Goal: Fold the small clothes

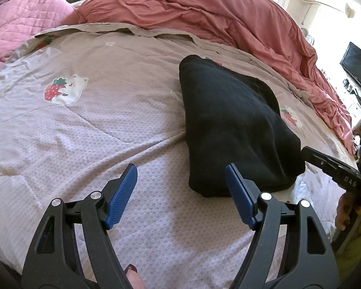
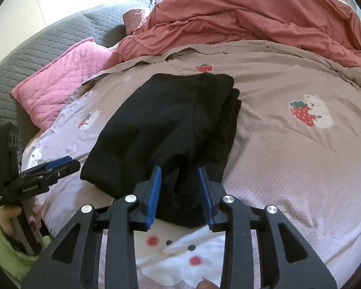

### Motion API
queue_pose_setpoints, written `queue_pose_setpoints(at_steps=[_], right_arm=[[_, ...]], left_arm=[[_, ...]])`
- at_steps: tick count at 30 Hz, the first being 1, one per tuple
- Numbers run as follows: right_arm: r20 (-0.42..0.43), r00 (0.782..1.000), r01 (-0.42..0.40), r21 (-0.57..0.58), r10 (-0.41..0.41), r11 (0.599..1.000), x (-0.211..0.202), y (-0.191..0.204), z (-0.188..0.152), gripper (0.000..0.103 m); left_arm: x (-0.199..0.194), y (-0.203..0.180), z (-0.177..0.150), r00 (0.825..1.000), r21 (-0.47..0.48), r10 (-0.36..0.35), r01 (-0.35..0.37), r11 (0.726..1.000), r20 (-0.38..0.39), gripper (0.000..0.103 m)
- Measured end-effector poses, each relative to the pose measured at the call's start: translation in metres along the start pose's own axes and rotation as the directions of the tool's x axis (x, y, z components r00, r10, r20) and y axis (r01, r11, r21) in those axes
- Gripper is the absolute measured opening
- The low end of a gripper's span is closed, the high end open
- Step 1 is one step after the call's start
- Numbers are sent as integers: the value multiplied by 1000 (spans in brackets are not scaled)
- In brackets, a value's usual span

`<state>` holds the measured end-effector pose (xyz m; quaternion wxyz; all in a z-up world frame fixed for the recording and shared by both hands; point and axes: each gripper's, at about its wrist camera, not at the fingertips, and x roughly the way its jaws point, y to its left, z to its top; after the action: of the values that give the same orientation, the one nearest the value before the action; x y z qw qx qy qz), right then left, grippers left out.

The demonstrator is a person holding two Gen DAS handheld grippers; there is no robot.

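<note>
A black garment (image 1: 233, 125) lies folded in a thick bundle on the mauve bedspread (image 1: 89, 130); it also shows in the right wrist view (image 2: 170, 125). My left gripper (image 1: 180, 175) is open and empty, just left of the garment's near corner, above the spread. My right gripper (image 2: 179, 180) is open, its blue pads (image 2: 154, 190) straddling the garment's near edge without closing on it. The right gripper also shows at the right edge of the left wrist view (image 1: 334, 168), and the left gripper at the left of the right wrist view (image 2: 57, 166).
A rumpled salmon duvet (image 1: 204, 12) is heaped along the far side of the bed. A pink quilted pillow (image 2: 60, 82) and a grey quilted cover (image 2: 36, 48) lie at the head. A dark screen (image 1: 358, 67) stands at far right.
</note>
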<state>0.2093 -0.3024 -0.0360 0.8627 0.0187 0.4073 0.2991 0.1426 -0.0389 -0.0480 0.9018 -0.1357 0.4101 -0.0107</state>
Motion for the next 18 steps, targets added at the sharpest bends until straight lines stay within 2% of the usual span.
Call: queue_pose_setpoints(at_steps=[4, 7, 16, 18], right_arm=[[-17, 1000, -7, 8, 7, 1000, 6, 1, -1, 30], [-20, 1000, -10, -8, 10, 1000, 10, 2, 0, 36], [-36, 999, -40, -20, 40, 999, 28, -2, 3, 36], [-38, 998, -46, -14, 45, 999, 29, -3, 2, 36]], left_arm=[[0, -2, -2, 1000, 2, 10, -10, 1000, -10, 69], [1, -2, -3, 1000, 2, 16, -16, 1000, -19, 70], [12, -8, -1, 998, 7, 29, -29, 1000, -52, 70], [17, -9, 4, 998, 1, 21, -21, 1000, -61, 73]])
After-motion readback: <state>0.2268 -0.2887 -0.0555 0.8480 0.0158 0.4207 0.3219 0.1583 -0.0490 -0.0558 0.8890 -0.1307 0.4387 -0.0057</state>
